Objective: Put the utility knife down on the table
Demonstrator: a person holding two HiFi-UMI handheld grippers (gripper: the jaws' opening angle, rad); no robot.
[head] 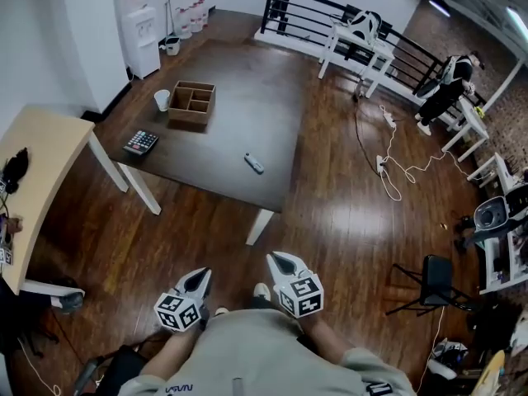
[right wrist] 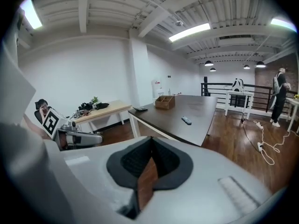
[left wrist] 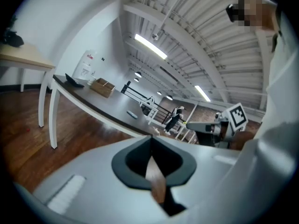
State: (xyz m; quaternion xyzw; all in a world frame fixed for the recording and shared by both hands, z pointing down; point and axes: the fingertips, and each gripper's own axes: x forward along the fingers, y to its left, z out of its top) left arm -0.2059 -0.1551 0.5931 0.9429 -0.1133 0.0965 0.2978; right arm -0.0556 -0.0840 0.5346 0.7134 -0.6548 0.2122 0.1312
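We hold both grippers low and close to our body, side by side above the wooden floor (head: 346, 213), well apart from the table (head: 239, 130). The left gripper (left wrist: 150, 139) is closed: its two dark pads meet along one line and nothing sits between them. The right gripper (right wrist: 151, 140) is closed too, tip against tip, and carries nothing.

The utility knife (head: 254, 163) lies flat on the dark table, ahead of both grippers and out of their reach, touched by neither. From the right gripper it sits ahead and a little to the right of the jaw line, towards the near end of the tabletop. From the left gripper it shows just left of the jaw line, small and far off.

Beyond the knife and further left of the right gripper's line stands a wooden box (head: 191, 101) with open compartments. A white cup (head: 162, 100) stands just beside the box on its far-left side. A calculator (head: 140, 142) rests by the table's left edge, nearer to us than the box.

Off to the left of the left gripper stands a pale wooden desk (head: 45, 151) with dark clutter at its edge. Far ahead and to the right of the right gripper, a person (head: 445, 89) bends by a white bench beside the black railing (head: 330, 15).
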